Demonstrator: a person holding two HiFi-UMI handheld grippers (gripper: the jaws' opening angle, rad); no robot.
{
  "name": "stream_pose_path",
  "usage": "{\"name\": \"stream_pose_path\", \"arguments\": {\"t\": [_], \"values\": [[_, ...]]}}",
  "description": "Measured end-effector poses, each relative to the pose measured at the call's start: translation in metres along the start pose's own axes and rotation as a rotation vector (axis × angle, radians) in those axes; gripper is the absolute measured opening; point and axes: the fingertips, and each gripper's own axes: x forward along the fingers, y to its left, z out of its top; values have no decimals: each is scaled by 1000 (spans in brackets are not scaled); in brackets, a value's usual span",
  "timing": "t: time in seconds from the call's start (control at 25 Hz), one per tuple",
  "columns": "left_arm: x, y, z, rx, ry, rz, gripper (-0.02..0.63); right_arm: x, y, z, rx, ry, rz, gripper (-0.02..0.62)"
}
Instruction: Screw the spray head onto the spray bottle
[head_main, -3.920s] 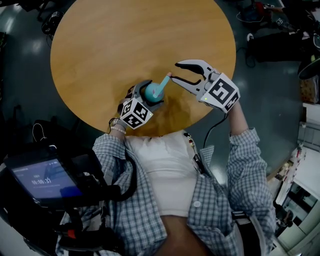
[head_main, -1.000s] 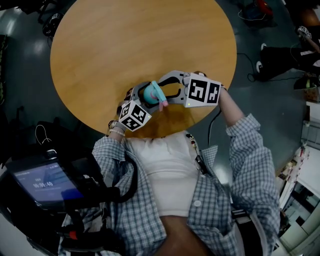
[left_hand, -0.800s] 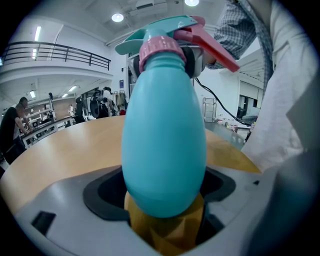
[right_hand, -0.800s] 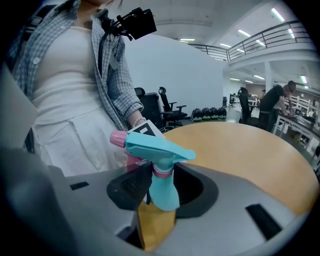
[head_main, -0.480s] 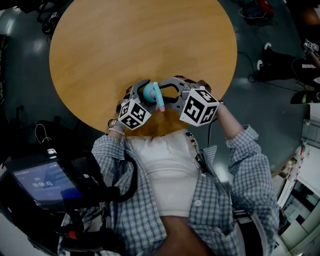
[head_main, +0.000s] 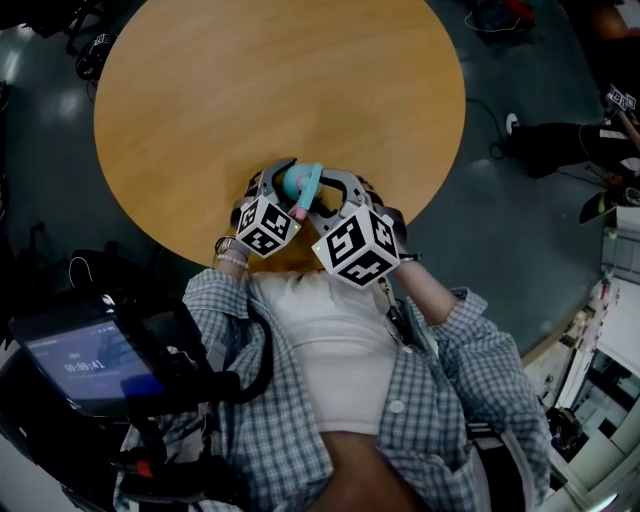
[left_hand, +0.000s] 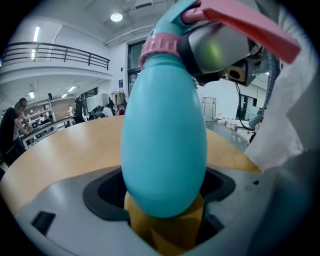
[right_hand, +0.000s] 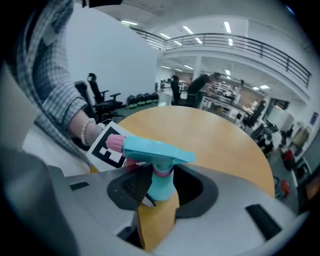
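Round wooden table (head_main: 250, 90) fills the upper head view, and both tools meet over its near edge. At left, the left gripper (head_main: 283, 178) has its jaws clamped on the rounded belly of the teal spray bottle (left_hand: 164, 145), which stands upright between them. Its spray head (right_hand: 155, 149) sits on the neck above a pink collar (left_hand: 159, 46). At right, the right gripper (right_hand: 160, 186) has just been closing its jaws, which now pinch the spray head at that collar.
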Motion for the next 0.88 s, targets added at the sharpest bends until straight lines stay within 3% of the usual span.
{"name": "stream_pose_path", "arguments": {"t": [0.16, 0.4, 0.56, 0.64, 0.72, 0.8, 0.88], "values": [[3, 1, 2, -1, 1, 1, 422, 0, -6, -2, 202, 55, -125, 123], [7, 0, 4, -1, 3, 2, 422, -1, -9, -4, 246, 17, -216, 124], [9, -1, 6, -1, 4, -2, 422, -4, -5, -14, 207, -20, -104, 129], [9, -3, 6, -1, 4, -4, 422, -9, -3, -25, 212, -50, -8, 214], [9, -4, 7, 1, 4, -6, 422, -18, -6, -28, 189, -130, 79, 218], [9, -5, 7, 3, 4, -7, 422, -30, -14, -21, 87, -238, 134, 216], [8, -6, 6, 5, 3, -10, 422, -38, -23, -12, -103, -295, 149, 216]]}}
